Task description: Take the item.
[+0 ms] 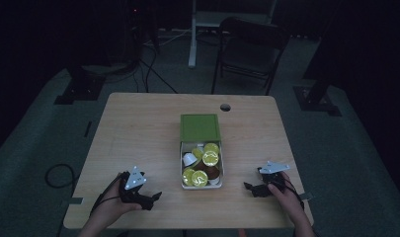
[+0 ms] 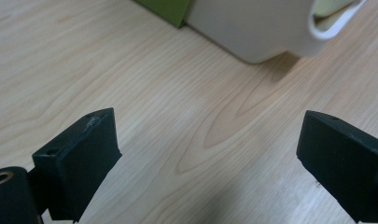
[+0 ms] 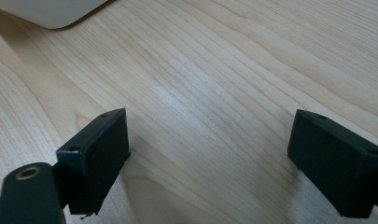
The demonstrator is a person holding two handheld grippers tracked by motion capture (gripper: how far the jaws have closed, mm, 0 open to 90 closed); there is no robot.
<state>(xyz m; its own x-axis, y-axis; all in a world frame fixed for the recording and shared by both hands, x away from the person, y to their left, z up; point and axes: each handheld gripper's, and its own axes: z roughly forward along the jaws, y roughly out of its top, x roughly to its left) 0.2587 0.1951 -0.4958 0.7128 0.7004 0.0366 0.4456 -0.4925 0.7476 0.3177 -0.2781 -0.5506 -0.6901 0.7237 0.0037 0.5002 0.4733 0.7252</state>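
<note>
Pale matt wood-grain table [image 1: 138,133], smooth white plastic box [image 2: 261,28], glossy foil-topped capsules [image 1: 211,158]

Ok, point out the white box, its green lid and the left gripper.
white box [image 1: 221,170]: high view, right rim.
green lid [image 1: 200,128]: high view, middle of its top.
left gripper [image 1: 157,197]: high view, between its open jaw tips.

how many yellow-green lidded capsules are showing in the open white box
5, though others may lie hidden underneath. Two sit at the near end of the white box: and. Three sit toward the far right: and.

Left gripper [image 1: 155,196], right gripper [image 1: 250,188]: jaws apart.
</note>
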